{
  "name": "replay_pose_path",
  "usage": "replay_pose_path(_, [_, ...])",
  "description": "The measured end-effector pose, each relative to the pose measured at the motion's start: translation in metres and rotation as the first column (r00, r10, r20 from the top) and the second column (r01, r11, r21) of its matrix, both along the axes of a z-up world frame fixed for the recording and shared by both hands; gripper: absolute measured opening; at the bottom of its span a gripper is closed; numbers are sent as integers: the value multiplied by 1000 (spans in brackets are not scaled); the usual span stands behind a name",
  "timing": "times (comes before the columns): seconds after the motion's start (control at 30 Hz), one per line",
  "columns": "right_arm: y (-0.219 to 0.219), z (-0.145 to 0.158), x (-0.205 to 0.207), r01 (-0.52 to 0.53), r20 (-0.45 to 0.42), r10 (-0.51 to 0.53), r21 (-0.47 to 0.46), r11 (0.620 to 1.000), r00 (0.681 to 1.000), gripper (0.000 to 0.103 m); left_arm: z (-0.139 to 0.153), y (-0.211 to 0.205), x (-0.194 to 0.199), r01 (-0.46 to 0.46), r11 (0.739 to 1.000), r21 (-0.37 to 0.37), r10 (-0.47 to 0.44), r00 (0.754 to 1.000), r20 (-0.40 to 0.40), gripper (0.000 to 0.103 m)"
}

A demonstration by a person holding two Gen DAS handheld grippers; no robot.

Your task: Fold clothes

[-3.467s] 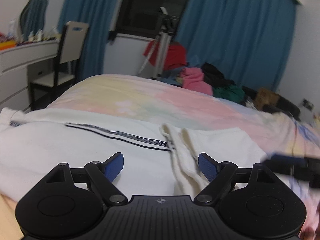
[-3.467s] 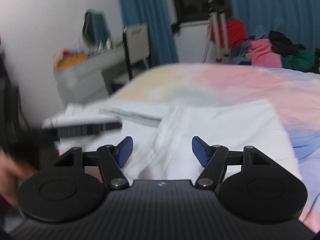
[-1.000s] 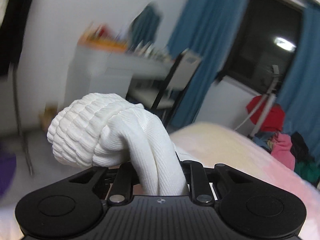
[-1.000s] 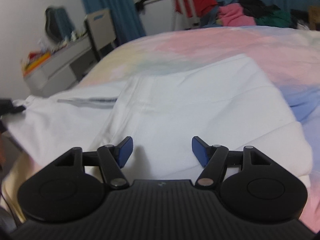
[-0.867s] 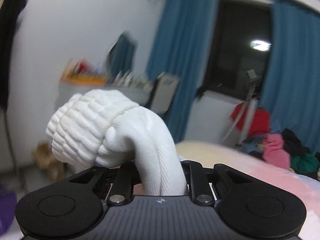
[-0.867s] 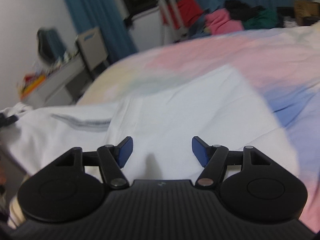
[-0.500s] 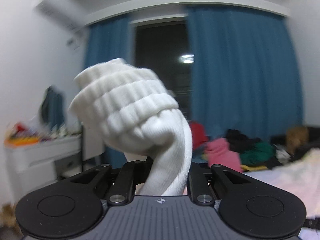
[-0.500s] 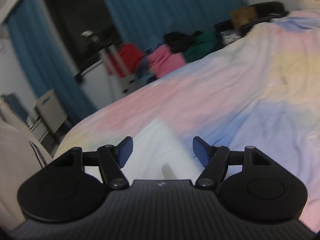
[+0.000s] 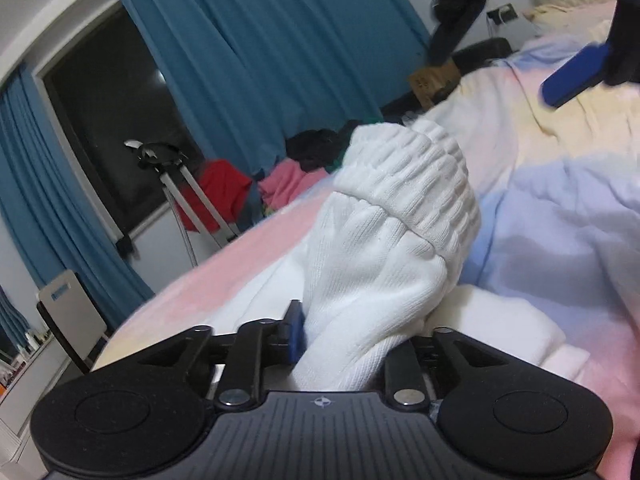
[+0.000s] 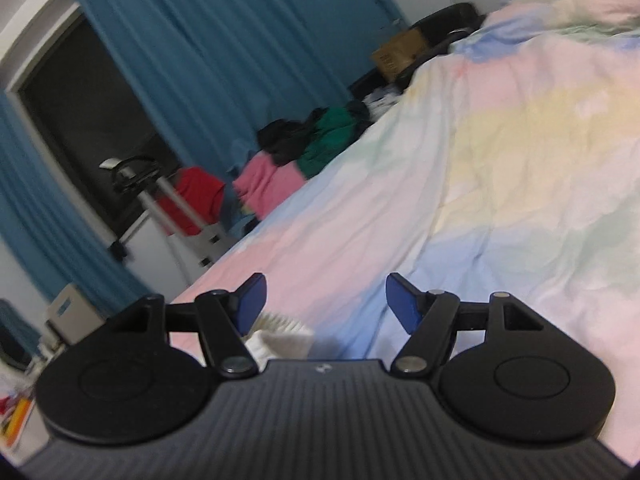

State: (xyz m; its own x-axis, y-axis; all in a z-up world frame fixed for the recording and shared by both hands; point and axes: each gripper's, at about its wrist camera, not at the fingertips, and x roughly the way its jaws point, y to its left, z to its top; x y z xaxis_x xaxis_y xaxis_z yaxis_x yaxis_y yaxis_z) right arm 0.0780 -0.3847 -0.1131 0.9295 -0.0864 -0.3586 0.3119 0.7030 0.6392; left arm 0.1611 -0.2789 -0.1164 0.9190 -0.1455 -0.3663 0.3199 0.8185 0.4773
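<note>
My left gripper (image 9: 352, 344) is shut on the ribbed cuff of a white knitted garment (image 9: 400, 232). The cuff bunches up above the jaws, over the bed. More of the white garment (image 9: 508, 320) lies on the pastel bedspread (image 9: 568, 208) below and to the right. My right gripper (image 10: 324, 300) is open and empty above the bedspread (image 10: 500, 184). A bit of the white cuff (image 10: 280, 336) shows just under its left finger. The right gripper's blue pad (image 9: 576, 76) shows at the top right of the left wrist view.
Blue curtains (image 9: 260, 60) hang by a dark window (image 9: 104, 120). A pile of red, pink, green and black clothes (image 10: 280, 160) lies beyond the bed. A tripod (image 9: 180, 200), a chair (image 9: 72, 320) and a cardboard box (image 10: 400, 56) stand nearby.
My left gripper has swung right with the cuff, from facing the desk and window to over the bed. My right gripper has moved right, off the white garment, staying open.
</note>
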Motion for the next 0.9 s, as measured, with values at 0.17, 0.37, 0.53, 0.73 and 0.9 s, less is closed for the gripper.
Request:
replay_pose_path(0.17, [-11, -23, 11, -103, 8, 104, 216, 971, 995, 70, -11, 2, 2, 41, 996, 78, -36, 997, -68, 83])
replay_pose_path(0.37, [-5, -34, 9, -174, 40, 172, 373, 911, 984, 73, -6, 86, -29, 94, 984, 152, -81, 993, -87, 83])
replay_pose_path(0.53, [14, -31, 15, -241, 21, 250, 356, 903, 968, 85, -6, 147, -42, 76, 991, 112, -68, 995, -69, 65])
replay_pose_path(0.73, [30, -34, 29, -215, -146, 259, 262, 941, 955, 85, -1, 166, -71, 79, 997, -3, -79, 996, -50, 41])
replay_pose_path(0.9, [42, -40, 35, -228, -166, 275, 258, 939, 947, 75, 1, 172, -100, 100, 994, -46, -103, 992, -71, 24])
